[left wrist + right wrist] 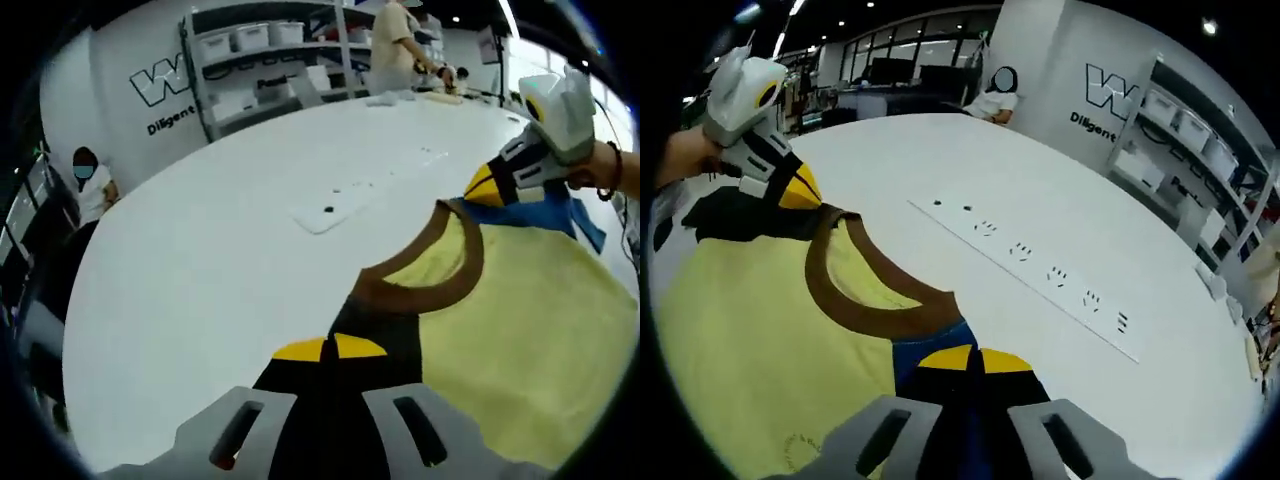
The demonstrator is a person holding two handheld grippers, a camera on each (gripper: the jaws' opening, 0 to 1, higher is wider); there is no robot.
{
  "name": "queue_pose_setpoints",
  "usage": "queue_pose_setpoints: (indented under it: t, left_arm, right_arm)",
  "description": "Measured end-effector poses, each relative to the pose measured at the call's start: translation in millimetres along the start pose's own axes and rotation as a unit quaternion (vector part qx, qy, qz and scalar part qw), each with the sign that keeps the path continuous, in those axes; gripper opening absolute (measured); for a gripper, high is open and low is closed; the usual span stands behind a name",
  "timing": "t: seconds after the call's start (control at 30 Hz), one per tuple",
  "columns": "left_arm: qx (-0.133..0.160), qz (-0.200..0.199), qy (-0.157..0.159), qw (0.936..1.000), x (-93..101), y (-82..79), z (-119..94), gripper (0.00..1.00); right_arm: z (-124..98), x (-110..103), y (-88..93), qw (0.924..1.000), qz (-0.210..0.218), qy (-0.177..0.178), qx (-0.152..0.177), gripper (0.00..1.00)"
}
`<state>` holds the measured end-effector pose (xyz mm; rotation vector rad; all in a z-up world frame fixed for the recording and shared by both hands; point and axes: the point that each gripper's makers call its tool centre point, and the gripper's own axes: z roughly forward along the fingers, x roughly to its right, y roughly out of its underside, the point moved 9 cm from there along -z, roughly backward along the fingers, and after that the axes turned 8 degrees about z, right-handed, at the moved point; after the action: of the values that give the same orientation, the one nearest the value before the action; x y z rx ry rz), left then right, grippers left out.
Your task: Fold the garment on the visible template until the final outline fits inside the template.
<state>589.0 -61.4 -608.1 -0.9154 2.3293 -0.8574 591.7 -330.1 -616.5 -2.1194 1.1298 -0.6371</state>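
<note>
- Left gripper view: left gripper closed on black shoulder of yellow garment, brown collar; garment lies on white bench.
- Right gripper closed on blue shoulder.
- Surroundings: power strip on bench; shelving; standing person; seated person.

White table, yellow garment, perhaps strip

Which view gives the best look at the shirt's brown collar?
The right gripper view: the brown collar curves across mid-frame, nearly its whole arc visible. The left gripper view shows the collar too, but more foreshortened.
</note>
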Motion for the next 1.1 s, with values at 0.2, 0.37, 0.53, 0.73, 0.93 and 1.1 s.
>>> queue_pose_setpoints:
  t: [0.2,0.37,0.53,0.73,0.93,1.1]
  left_arm:
    - [-0.005,0.0,-0.012,0.9999,-1.3,0.3,-3,0.07]
    - [0.021,-0.055,-0.005,0.9983,-1.8,-5.0,-17,0.18]
    - [0.051,-0.054,-0.001,0.9972,-1.5,-12.0,-34,0.32]
    - [0.085,-0.076,-0.01,0.9934,-1.2,-15.6,-56,0.56]
    - [0.115,-0.079,-0.029,0.9898,1.3,-18.2,-78,0.9]
    - [0.136,-0.085,-0.03,0.9866,5.1,-22.7,-99,0.99]
  right_arm:
    - [-4,-2,-2.8,0.9991,0.042,0.001,-0.004,0.0]
    - [-13,-5,-5.1,0.9979,0.061,0.011,-0.017,0.13]
    - [-24,-10,-16.0,0.9967,0.081,-0.007,0.007,0.31]
    - [-45,-20,-27.4,0.9944,0.094,-0.035,0.035,0.56]
    - [-69,-28,-33.7,0.9891,0.117,-0.067,0.059,0.81]
    - [-91,-38,-41.3,0.9849,0.117,-0.094,0.087,0.95]
